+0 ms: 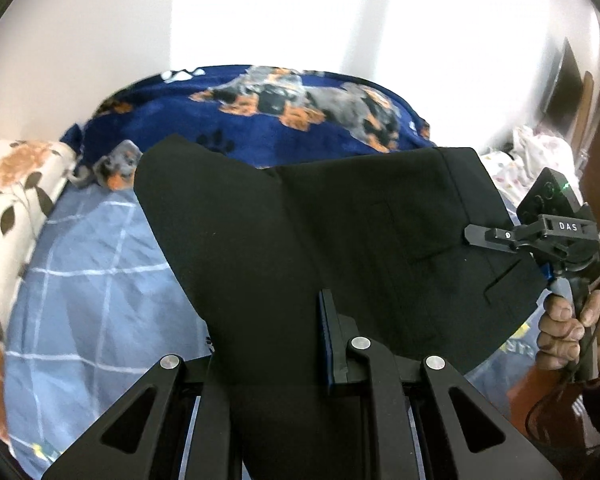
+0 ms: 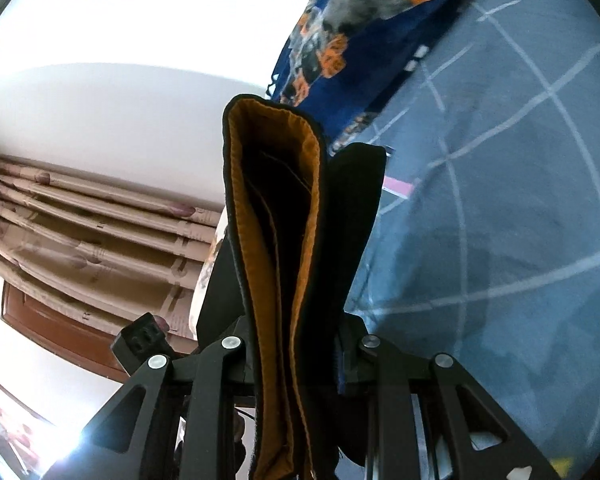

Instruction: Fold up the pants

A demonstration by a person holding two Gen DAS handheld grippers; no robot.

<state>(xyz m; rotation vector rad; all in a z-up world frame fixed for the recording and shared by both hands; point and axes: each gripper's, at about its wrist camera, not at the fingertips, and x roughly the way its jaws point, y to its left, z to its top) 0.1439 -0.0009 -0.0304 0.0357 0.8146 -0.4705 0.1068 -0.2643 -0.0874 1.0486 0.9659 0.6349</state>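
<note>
Left wrist view: black pants hang spread between my two grippers, lifted clear of the bed with its blue checked sheet. My left gripper is closed on the near edge of the fabric; one blue-padded finger shows above the cloth, the other is covered by it. At the right of this view my right gripper, carried by my right hand, is clamped on the far edge close to a pocket seam.

Right wrist view: my right gripper is closed on a thick stack of layers, apparently the waistband end, with an ochre lining exposed inside the fold. A dog-print blanket lies at the far side of the bed.

Handling assessment:
- Material: soft woven cloth, light, no stiffness of its own. It sags between the grip points and drapes wherever it is unsupported.
- Grip security: the multi-layer stack on the right is bulky and should hold well. The left gripper holds what looks like a thinner edge, so that side is likelier to slip under a sharp pull.
- Fragility: none apparent; firm clamping is acceptable.
- Hold points: seams, waistband and hems are the best places. Keep both grips on one edge and hold it taut so the panel lowers flat.
- Risk: uneven tension would skew the fold line.
</note>
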